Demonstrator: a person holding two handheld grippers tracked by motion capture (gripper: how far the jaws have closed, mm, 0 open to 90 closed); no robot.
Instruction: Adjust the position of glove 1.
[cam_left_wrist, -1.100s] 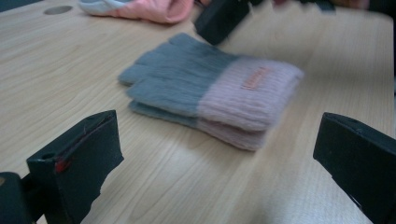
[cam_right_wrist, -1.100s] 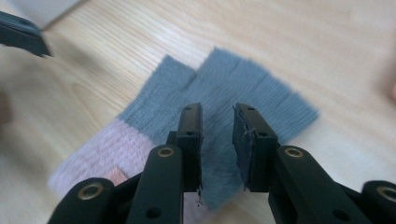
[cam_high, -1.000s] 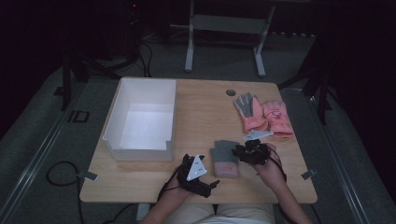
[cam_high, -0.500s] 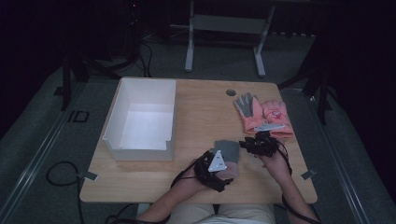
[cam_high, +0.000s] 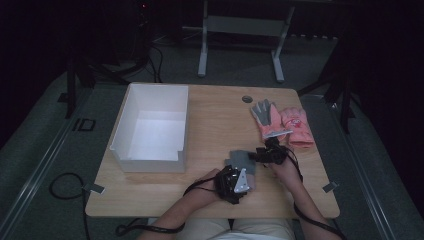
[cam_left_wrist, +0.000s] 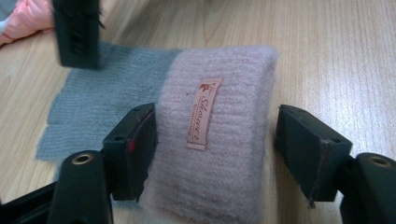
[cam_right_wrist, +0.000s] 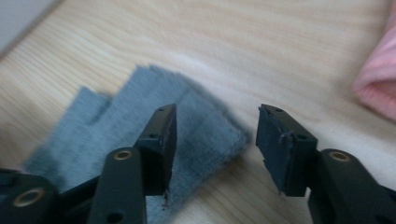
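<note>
A knit glove lies flat near the table's front edge, with a grey finger part (cam_high: 240, 158) (cam_left_wrist: 112, 88) (cam_right_wrist: 116, 126) and a pale pink cuff (cam_left_wrist: 233, 84) that bears a small label. My left gripper (cam_high: 246, 171) (cam_left_wrist: 215, 116) straddles the cuff. Its jaws have just been closing; the left pad sits at the cuff's edge, while the right pad stands clear of it. My right gripper (cam_high: 258, 155) (cam_right_wrist: 217, 116) hovers open over the grey end, its jaws having just been opening, one finger above the fabric and one over bare wood. One of its fingers (cam_left_wrist: 77, 32) shows in the left gripper view.
A white open box (cam_high: 150, 161) stands on the left half of the wooden table (cam_high: 215, 125). Two pink and grey gloves (cam_high: 280, 120) (cam_right_wrist: 378, 88) lie at the back right, just beyond my right gripper. A small round hole (cam_high: 247, 99) sits near the far edge.
My left hand has slid right until its gripper covers the glove's cuff end. The right gripper has shifted away from the front edge to the glove's grey end.
</note>
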